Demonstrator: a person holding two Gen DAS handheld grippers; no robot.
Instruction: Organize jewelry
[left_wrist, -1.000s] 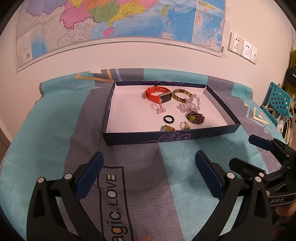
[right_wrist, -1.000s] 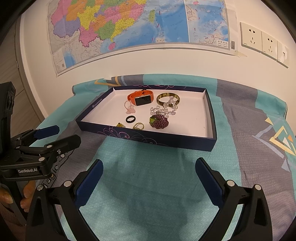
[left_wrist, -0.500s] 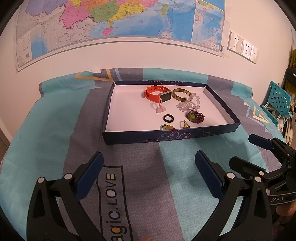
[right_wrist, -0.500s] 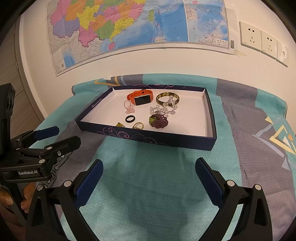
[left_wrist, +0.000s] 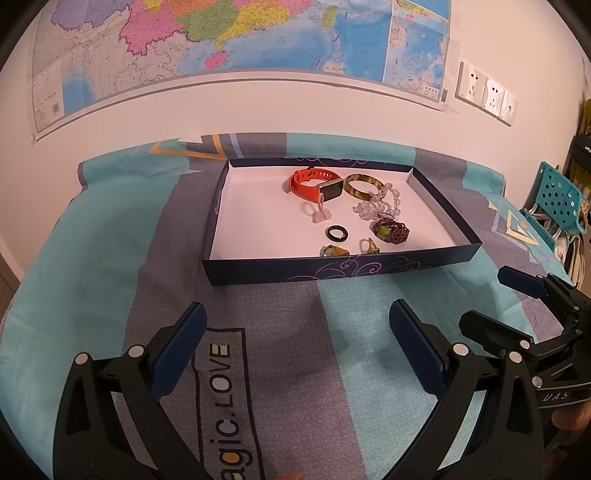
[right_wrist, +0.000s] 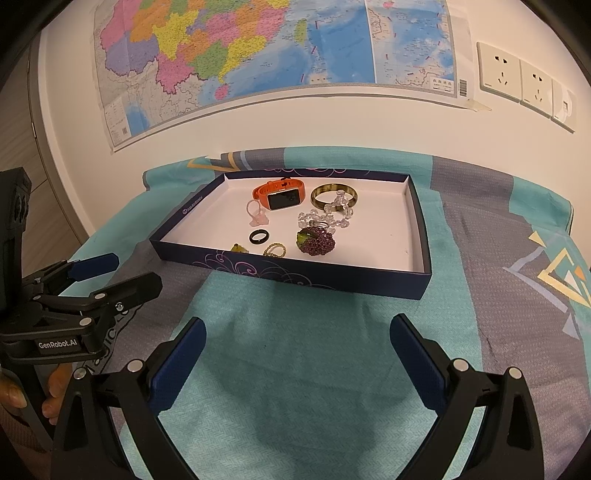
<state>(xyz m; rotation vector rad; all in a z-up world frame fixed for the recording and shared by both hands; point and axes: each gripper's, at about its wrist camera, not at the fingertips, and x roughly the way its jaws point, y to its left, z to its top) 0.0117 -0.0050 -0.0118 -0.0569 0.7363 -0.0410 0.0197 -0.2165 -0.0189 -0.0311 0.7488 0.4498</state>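
Two handheld grippers are held low over the patterned bedspread (left_wrist: 110, 229), short of the near wall of a shallow dark-blue box lid (left_wrist: 436, 258), and all the jewelry in view already lies inside it. An orange smartwatch (left_wrist: 308, 182) and a tortoiseshell bangle (left_wrist: 364, 186) are set toward the far wall; a clear bead bracelet (left_wrist: 376, 206), a purple beaded ornament (left_wrist: 391, 230), a black ring (left_wrist: 337, 233), a pink ring (left_wrist: 317, 214) and two small gold-toned rings by the near wall are clustered just beside one another. Such a scene would fit either pieces gathered and done, or pieces awaiting sorting within the lid. Should one be lifted, a single piece is best pinched from above, clear of its neighbours, the beads being apt to snag. The left gripper (left_wrist: 295, 354) and the right gripper (right_wrist: 295, 363) are levelled side by side, pointed toward the lid, jaws spread wide and nothing held.
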